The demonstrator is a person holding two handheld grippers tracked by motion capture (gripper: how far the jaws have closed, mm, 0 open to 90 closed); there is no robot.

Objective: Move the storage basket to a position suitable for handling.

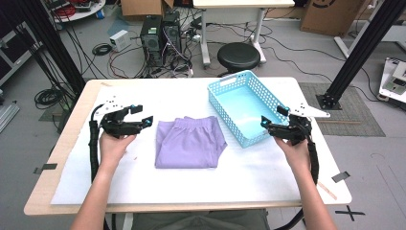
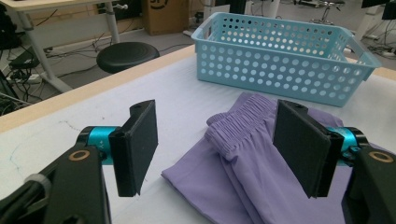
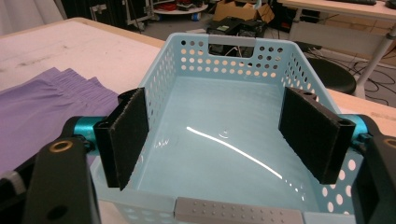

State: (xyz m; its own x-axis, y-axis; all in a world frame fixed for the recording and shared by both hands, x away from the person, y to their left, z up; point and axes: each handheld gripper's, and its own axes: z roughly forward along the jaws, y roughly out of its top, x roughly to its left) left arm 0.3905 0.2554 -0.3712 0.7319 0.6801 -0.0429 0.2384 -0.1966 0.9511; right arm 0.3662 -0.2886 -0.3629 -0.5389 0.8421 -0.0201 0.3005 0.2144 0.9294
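From above I see folded purple shorts [image 1: 190, 143] at frame centre on the white table cover [image 1: 249, 177]. Light blue perforated basket [image 1: 245, 106] sits up and right of them, close but apart, empty. My left gripper [image 1: 147, 115] is left of centre, just beside the shorts' left edge, jaws apart, nothing between them. My right gripper [image 1: 272, 118] is right of centre at the basket's near right corner, jaws apart too. Black stool [image 1: 238, 56] on the floor, top centre.
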